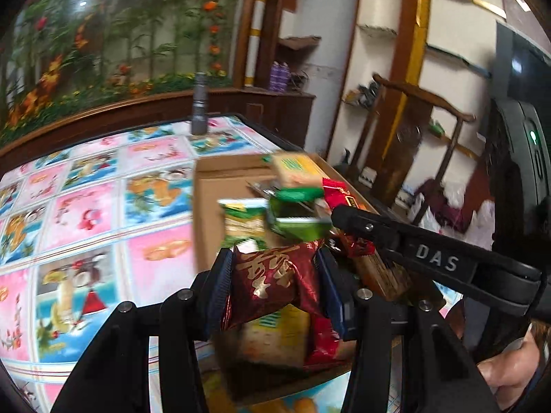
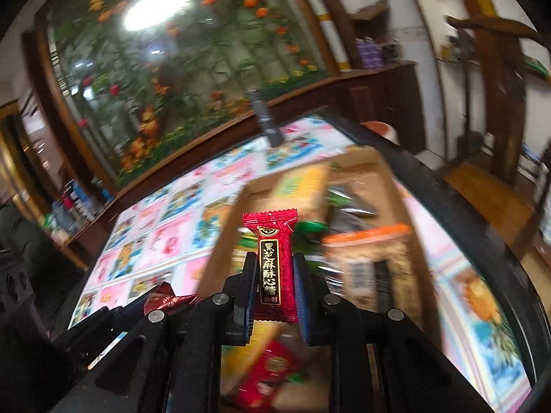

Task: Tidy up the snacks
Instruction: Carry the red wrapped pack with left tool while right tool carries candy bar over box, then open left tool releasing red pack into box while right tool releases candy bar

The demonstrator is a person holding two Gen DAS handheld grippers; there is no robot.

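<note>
Patterned table (image 1: 86,213); cardboard box (image 1: 210,186); grey bottle (image 1: 199,106)

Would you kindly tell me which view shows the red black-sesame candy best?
The right wrist view: the red candy stands sharp and upright in the right claw, label readable. The left wrist view shows only a partial red wrapper near that claw's tip.

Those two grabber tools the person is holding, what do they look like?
Both are black plastic with silver bolt heads. The left gripper and right gripper have ridged dark blue pads. The right one's arm is stamped DAS. A bare hand shows, no sleeve or cables.
</note>
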